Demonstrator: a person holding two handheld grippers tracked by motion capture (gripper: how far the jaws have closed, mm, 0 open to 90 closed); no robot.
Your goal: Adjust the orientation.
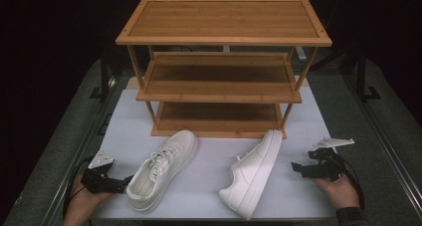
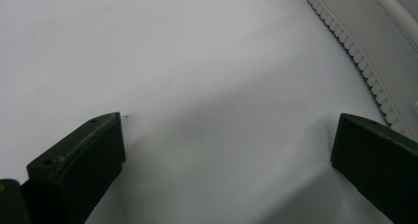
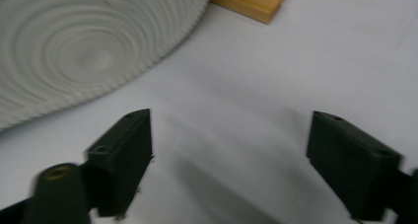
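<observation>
No legible text anywhere (shoes perhaps unbranded)

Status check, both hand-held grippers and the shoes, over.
Left hand-held gripper open, empty. Right hand-held gripper open, empty. Upright white sneaker and tipped white sneaker before bare bamboo three-shelf rack.

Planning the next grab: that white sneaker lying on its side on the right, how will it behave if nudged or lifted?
The tipped sneaker rests on its side, so a nudge would probably rock or roll it flat. Its ridged rubber sole likely grips the white mat rather than sliding. The upper probably gives under the right gripper, whose jaws stand open.
</observation>
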